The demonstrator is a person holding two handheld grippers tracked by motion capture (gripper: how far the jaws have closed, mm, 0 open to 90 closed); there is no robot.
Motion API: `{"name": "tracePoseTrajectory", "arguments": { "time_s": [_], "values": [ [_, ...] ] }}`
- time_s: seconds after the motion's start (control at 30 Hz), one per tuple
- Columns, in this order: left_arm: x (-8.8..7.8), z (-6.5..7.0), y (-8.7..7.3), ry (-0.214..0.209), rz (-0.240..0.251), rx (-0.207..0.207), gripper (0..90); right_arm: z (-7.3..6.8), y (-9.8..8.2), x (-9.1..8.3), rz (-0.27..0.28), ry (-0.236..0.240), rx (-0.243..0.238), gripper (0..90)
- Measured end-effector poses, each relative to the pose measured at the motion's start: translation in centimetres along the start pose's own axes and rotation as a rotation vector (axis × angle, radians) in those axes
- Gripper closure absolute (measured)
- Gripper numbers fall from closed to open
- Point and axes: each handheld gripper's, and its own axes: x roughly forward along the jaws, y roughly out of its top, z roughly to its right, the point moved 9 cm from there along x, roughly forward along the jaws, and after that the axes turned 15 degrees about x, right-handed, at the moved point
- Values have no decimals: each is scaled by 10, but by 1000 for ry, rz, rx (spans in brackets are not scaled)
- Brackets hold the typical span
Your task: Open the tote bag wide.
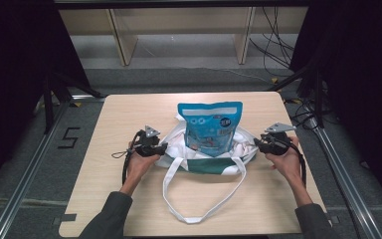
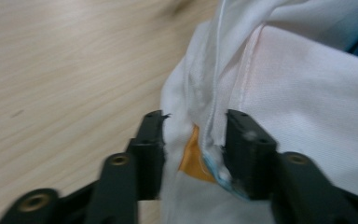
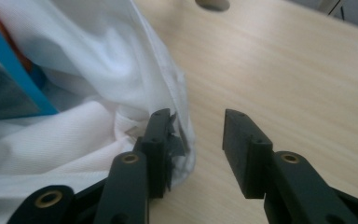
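Two tongs, left (image 1: 163,148) and right (image 1: 256,144), stood part-open, gripping nothing, at opposite sides of white tote bag (image 1: 206,160) on counter (image 1: 129,112). Blue pouch (image 1: 210,127) already stood inside; handles lay loose, bag unlifted.

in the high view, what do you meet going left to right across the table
left hand-held gripper → white tote bag → blue snack pouch → right hand-held gripper
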Motion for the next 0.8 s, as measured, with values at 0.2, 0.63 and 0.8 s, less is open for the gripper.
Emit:
{"name": "tracePoseTrajectory", "arguments": {
  "time_s": [0.2, 0.63, 0.8],
  "values": [
    [-31, 31, 18, -86, 108, 8, 619, -44, 14, -40, 58, 135, -48, 633],
    [-2, 90, -9, -214, 29, 56, 834, -100, -63, -33, -230, 211, -219, 873],
    [-1, 89, -10, -190, 23, 86, 817, -98, -76, -22, -276, 161, -276, 852]
  ]
}}
